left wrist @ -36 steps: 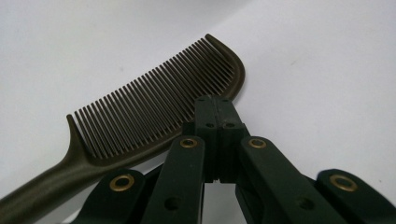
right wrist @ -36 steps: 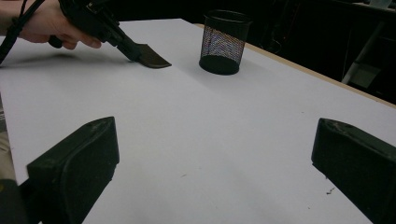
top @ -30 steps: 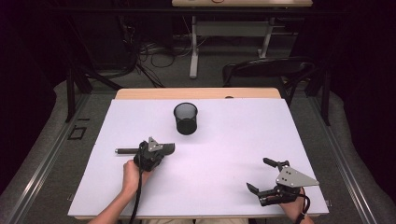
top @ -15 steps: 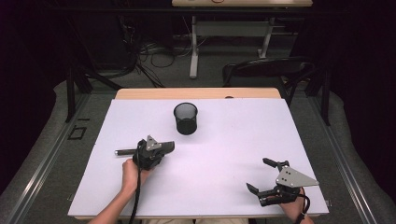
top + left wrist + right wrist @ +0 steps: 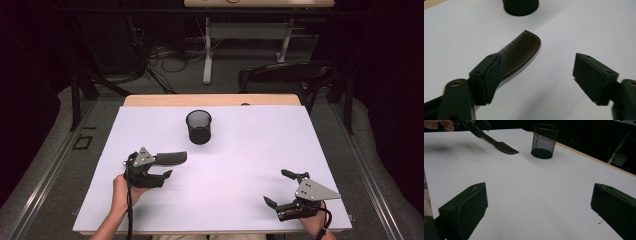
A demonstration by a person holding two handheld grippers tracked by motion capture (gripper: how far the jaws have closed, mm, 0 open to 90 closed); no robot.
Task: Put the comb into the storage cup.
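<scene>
Here the left hand-held gripper [image 5: 536,72], just opening, touches a curved, fine-toothed dark comb [image 5: 520,53].

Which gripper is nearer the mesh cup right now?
Left. The left gripper sits just in front of the mesh cup and a little to its left, with a comb at one finger. The right gripper waits far off at the table's near right corner.

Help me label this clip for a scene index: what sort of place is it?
Probably a lab or workshop set up for recording, not a home. A table with a plain white sheet holds just a mesh cup and a comb; cables trail over the floor behind, beside a folding chair and dark surroundings.
</scene>
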